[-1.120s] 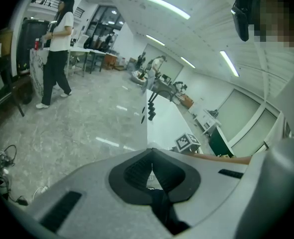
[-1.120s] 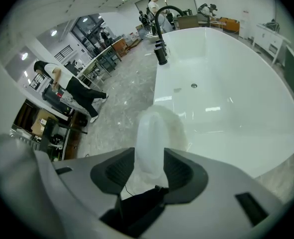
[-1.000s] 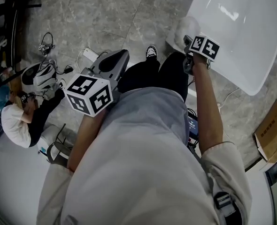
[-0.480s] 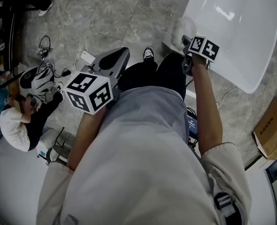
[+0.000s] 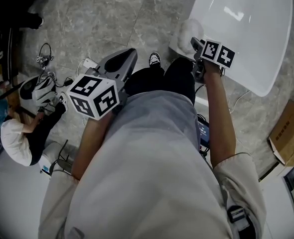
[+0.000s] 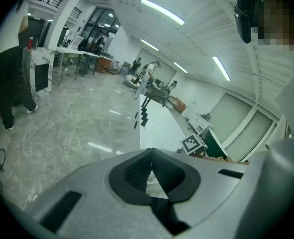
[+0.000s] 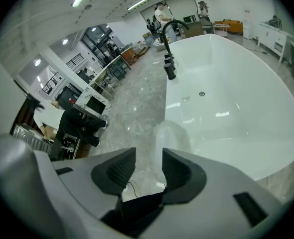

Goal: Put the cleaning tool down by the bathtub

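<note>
The cleaning tool, a fluffy white pad, lies against the near end of the white bathtub. My right gripper hovers just behind it, jaws parted, with a gap of floor showing between them. In the right gripper view the tool is a blurred pale shape just past the right gripper, beside the bathtub. I cannot see any contact between jaws and tool. My left gripper is held out over the floor, away from the tub. The left gripper has its tips touching and holds nothing.
A black faucet stands at the tub's far end. A person sits on the floor at the left, near a white device and cables with a power strip. A cardboard box lies at the right.
The right gripper has shifted slightly to the right relative to the tub, while the white tool has kept its place at the tub's end. The left gripper has barely moved.
</note>
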The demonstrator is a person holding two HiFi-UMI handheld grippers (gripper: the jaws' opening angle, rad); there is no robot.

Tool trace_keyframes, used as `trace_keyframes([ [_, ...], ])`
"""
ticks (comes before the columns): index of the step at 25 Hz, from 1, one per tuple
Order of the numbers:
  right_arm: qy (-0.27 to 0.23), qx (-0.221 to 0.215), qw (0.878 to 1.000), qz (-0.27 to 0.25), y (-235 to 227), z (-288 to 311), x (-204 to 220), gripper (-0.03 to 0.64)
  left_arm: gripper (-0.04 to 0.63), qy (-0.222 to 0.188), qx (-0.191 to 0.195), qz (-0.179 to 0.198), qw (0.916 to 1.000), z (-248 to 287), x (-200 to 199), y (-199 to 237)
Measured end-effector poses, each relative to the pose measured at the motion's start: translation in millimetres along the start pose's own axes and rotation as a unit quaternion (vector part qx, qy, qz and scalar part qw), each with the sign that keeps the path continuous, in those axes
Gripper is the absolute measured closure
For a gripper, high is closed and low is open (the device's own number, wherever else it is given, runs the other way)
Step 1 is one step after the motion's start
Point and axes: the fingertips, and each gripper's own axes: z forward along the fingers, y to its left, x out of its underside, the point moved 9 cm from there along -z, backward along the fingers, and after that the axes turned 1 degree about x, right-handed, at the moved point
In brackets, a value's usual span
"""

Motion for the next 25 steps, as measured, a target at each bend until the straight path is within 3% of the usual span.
trace_keyframes([
  [25, -0.057, -0.05, 0.997, -0.02, 24.7, -69.9, -12.1, 0.535, 0.591, -0.029, 0.04, 0.022, 0.9985, 19.7, -36.4, -3.0],
])
